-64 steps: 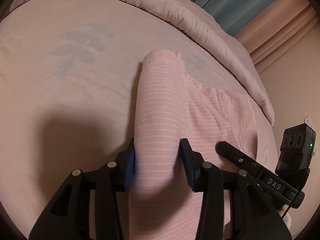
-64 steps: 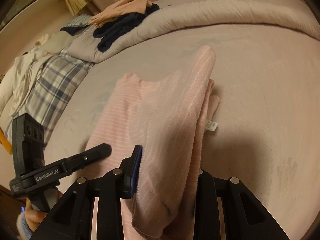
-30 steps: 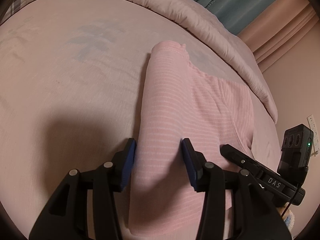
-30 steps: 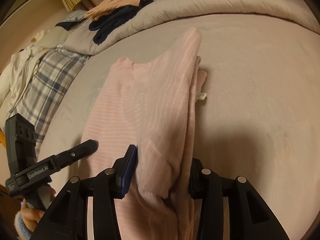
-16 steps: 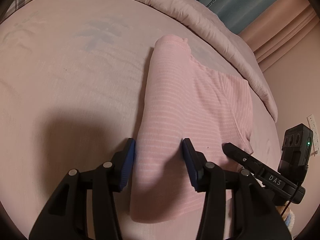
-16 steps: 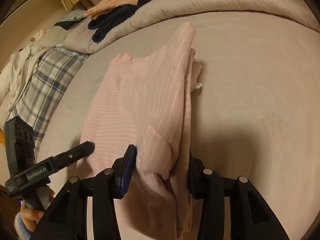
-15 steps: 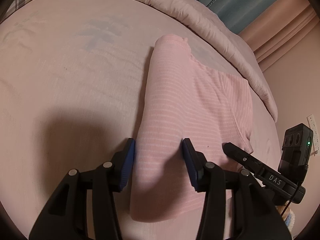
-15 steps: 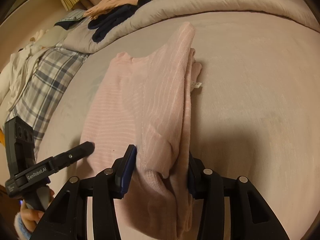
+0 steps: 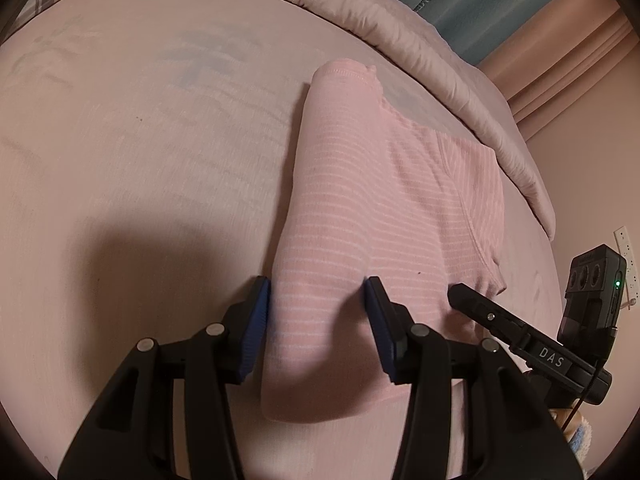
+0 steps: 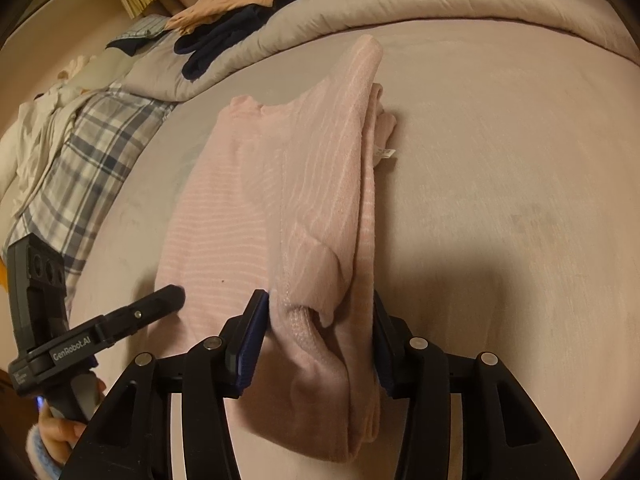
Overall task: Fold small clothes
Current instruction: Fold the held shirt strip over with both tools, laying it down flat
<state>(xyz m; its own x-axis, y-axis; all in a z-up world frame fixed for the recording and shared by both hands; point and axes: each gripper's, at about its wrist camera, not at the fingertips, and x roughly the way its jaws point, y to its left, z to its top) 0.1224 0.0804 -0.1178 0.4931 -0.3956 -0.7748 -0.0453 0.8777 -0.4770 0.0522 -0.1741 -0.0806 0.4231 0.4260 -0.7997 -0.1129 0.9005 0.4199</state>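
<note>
Since a second ago the pink striped garment (image 9: 384, 216) has sunk lower onto the bed (image 9: 140, 160); its near end, once draped past the bottom edge in both wrist views, now shows a rounded hem lying on the sheet. In the left wrist view, the left gripper (image 9: 316, 320) straddles the garment's folded left edge with its blue pads (image 9: 252, 328) on either side of the raised fold; they look to touch the cloth, though whether they pinch it cannot be told. The right gripper (image 9: 520, 336) shows at 4 o'clock, beside the garment's right edge. In the right wrist view, the right gripper (image 10: 320, 332) has the bunched right-hand fold (image 10: 328, 240) between its jaws, which are opening, the pads close against the cloth. The left gripper (image 10: 100, 332) lies at 8 o'clock, a hand (image 10: 60, 428) below it. The garment runs from 6 toward 12 o'clock, a white tag (image 10: 386, 154) sticking out on its right. A rolled duvet (image 10: 400, 4) borders the far side, with dark and peach clothes (image 10: 232, 20) at 11 o'clock and a plaid cloth (image 10: 80, 168) at 9.
</note>
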